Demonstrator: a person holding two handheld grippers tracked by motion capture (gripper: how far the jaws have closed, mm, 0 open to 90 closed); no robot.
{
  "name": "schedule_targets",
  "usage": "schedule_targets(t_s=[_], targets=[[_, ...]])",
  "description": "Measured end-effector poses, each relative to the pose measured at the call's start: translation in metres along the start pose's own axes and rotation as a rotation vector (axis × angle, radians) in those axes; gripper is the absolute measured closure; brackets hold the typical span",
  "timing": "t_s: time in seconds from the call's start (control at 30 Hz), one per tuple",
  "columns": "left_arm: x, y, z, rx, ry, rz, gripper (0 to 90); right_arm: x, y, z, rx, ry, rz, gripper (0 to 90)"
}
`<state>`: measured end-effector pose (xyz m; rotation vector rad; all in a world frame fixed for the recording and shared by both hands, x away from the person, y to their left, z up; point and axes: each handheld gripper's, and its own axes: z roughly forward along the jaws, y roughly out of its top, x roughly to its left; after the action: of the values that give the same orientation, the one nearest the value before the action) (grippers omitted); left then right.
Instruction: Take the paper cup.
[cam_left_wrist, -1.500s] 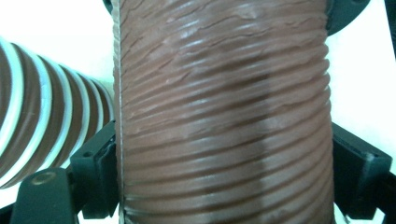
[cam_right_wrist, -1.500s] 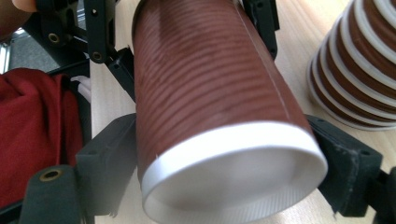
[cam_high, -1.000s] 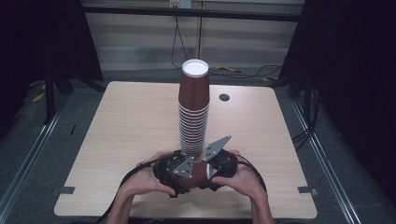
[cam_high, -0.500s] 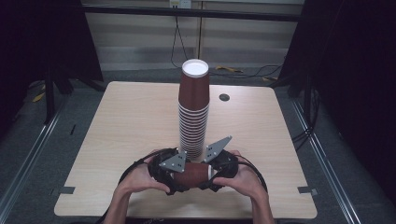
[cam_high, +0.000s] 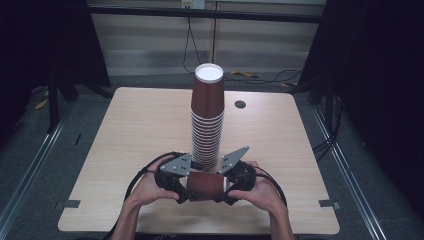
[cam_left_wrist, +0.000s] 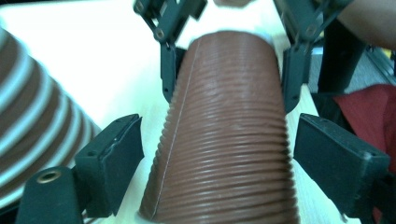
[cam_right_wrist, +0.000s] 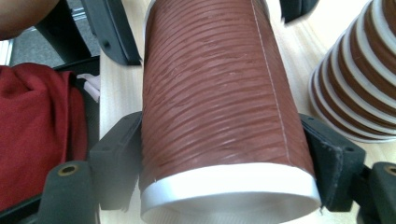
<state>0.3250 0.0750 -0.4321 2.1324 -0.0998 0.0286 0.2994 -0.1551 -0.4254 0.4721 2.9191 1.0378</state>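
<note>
Risk lay, by my judgement, in the lone cup (cam_high: 206, 183) being crushed or twisted between two tools, or swung into the tall cup stack (cam_high: 206, 120) just above it in the high view, toppling it. The cup lay on its side low in the frame, near the table's (cam_high: 125, 130) front edge. The right gripper (cam_right_wrist: 219, 163) pinched its rim end, pads against both sides. The left gripper (cam_left_wrist: 217, 158) stood spread around the narrower end, a gap on either side.

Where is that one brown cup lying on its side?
In the high view the single brown cup lies sideways at the table's near edge, between the left tool and right tool, just before the cup stack.
</note>
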Motion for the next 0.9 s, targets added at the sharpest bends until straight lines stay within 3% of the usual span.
schedule_targets(t_s=[0.1, 0.17, 0.47, 0.53, 0.9], targets=[[0.0, -0.001, -0.007, -0.039, 0.032, -0.02, 15.6, -0.002, -0.001, -0.001, -0.014, -0.008, 0.0, 22.9], [0.002, -0.006, -0.011, -0.093, 0.063, -0.064, 15.8, -0.003, -0.003, -0.003, -0.018, -0.015, 0.017, 22.7], [0.002, -0.015, -0.025, -0.183, 0.123, -0.116, 15.7, -0.005, -0.02, -0.007, -0.093, -0.04, 0.066, 22.5], [0.0, -0.017, -0.029, -0.225, 0.143, -0.126, 15.7, -0.006, -0.022, -0.008, -0.114, -0.042, 0.075, 22.5], [-0.006, -0.024, -0.029, -0.255, 0.167, -0.148, 15.7, -0.006, -0.033, -0.008, -0.219, -0.076, 0.114, 22.6]])
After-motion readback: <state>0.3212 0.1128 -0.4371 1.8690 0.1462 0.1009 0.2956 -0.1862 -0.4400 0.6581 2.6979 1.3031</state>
